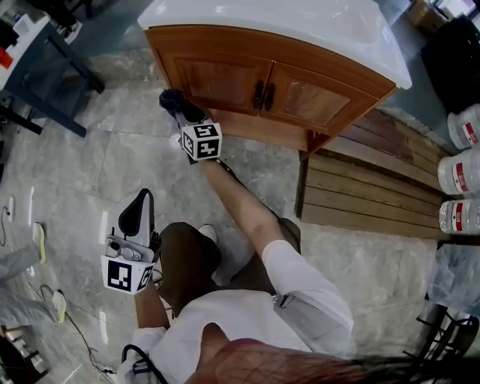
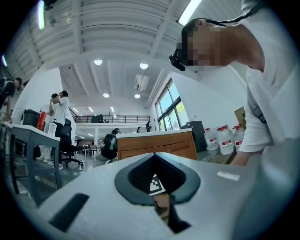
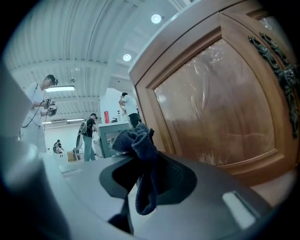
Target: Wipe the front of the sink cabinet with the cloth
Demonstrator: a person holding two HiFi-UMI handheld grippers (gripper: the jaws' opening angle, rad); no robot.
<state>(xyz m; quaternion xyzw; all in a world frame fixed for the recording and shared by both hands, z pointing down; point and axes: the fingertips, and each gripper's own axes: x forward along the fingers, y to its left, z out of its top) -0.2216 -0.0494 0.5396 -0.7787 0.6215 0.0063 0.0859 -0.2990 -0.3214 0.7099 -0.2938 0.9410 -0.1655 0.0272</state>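
The wooden sink cabinet [image 1: 270, 82] with a white top [image 1: 300, 22] stands at the top of the head view. My right gripper [image 1: 174, 100] is shut on a dark blue cloth [image 1: 169, 97] and is held against the lower left of the cabinet's left door [image 1: 217, 79]. In the right gripper view the cloth [image 3: 140, 140] bunches out between the jaws of the right gripper [image 3: 143, 161], with the door panel [image 3: 215, 103] close on the right. My left gripper [image 1: 137, 210] is shut on nothing, low by the person's knee. In its own view the left gripper [image 2: 155, 173] points at the distant cabinet [image 2: 154, 145].
A slatted wooden platform [image 1: 367, 187] lies right of the cabinet, with water jugs [image 1: 461, 172] beyond it. A dark table [image 1: 37, 67] stands at the far left, and cables [image 1: 75, 330] trail on the marble floor. Dark door handles [image 1: 262, 95] sit at the cabinet's middle. Other people [image 3: 86, 136] stand far off.
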